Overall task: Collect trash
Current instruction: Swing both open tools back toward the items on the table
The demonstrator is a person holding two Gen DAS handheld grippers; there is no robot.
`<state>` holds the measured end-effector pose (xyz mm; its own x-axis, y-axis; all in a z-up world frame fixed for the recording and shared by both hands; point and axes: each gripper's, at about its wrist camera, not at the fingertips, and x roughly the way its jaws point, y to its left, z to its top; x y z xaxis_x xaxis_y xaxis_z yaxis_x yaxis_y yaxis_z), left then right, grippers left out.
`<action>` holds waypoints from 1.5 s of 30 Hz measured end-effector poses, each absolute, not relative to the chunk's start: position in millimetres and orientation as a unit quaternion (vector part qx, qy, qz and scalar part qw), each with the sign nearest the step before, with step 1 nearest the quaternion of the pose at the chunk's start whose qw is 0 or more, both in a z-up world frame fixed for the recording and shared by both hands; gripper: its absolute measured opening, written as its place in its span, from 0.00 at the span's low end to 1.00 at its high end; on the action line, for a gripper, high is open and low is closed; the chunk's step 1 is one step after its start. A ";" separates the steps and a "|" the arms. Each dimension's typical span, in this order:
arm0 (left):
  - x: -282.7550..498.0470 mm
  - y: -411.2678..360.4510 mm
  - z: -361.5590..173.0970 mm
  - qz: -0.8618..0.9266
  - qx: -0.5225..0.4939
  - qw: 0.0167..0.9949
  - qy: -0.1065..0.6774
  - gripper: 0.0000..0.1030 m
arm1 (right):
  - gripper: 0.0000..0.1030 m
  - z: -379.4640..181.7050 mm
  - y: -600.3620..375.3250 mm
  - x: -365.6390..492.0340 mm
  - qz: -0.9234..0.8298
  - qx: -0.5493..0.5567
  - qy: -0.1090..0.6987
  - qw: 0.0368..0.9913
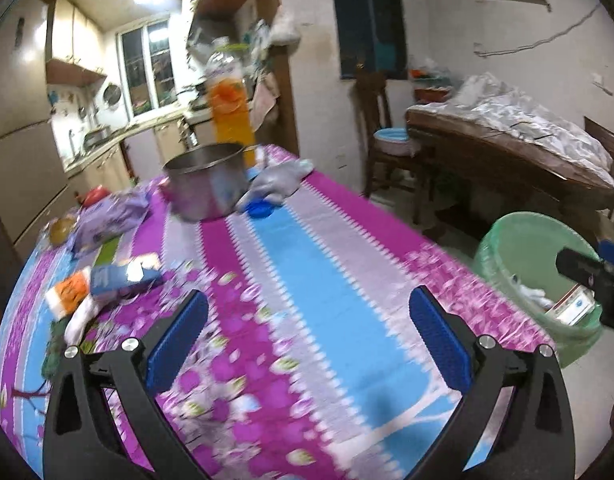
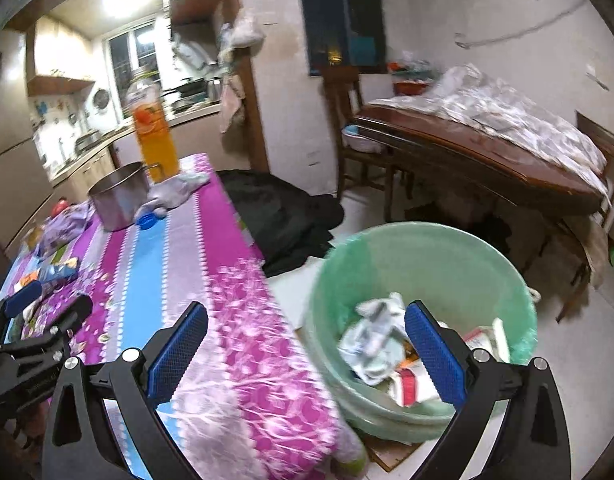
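Clearing trash, part done: both grippers empty, jaws wide.
Left gripper above the tablecloth; right gripper over the table edge beside the green bin, which holds wrappers. A blue carton and packets near it remain on the table.

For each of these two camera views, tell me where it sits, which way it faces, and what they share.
Left wrist: on the left gripper, open and empty, facing along the floral tablecloth toward the metal pot; the right gripper shows at the right edge.
Right wrist: on the right gripper, open, above the table's edge, looking into the green bin; the left gripper shows at left.
Shared: pot, orange bottle, bin, tablecloth.
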<state>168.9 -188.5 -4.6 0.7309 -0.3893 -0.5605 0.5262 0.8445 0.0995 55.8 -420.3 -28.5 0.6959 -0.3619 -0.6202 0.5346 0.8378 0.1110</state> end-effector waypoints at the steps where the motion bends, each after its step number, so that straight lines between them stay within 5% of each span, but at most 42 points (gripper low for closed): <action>1: 170.8 -182.6 -6.3 -0.245 0.125 0.922 0.273 0.94 | 0.95 -27.9 -415.8 61.0 -0.241 0.137 0.303 0.912; 24: 246.7 63.7 -13.7 -0.038 -0.020 0.933 0.357 0.94 | 0.95 -24.7 -250.1 236.1 0.067 -0.015 0.330 0.941; 36: 299.0 57.0 -34.2 -0.089 0.039 0.911 0.401 0.92 | 0.95 -45.3 -181.0 398.1 0.341 -0.187 0.399 0.830; 45: 317.5 68.0 -41.2 -0.157 0.008 0.891 0.426 0.76 | 0.95 -68.3 -133.1 454.1 0.420 -0.322 0.442 0.724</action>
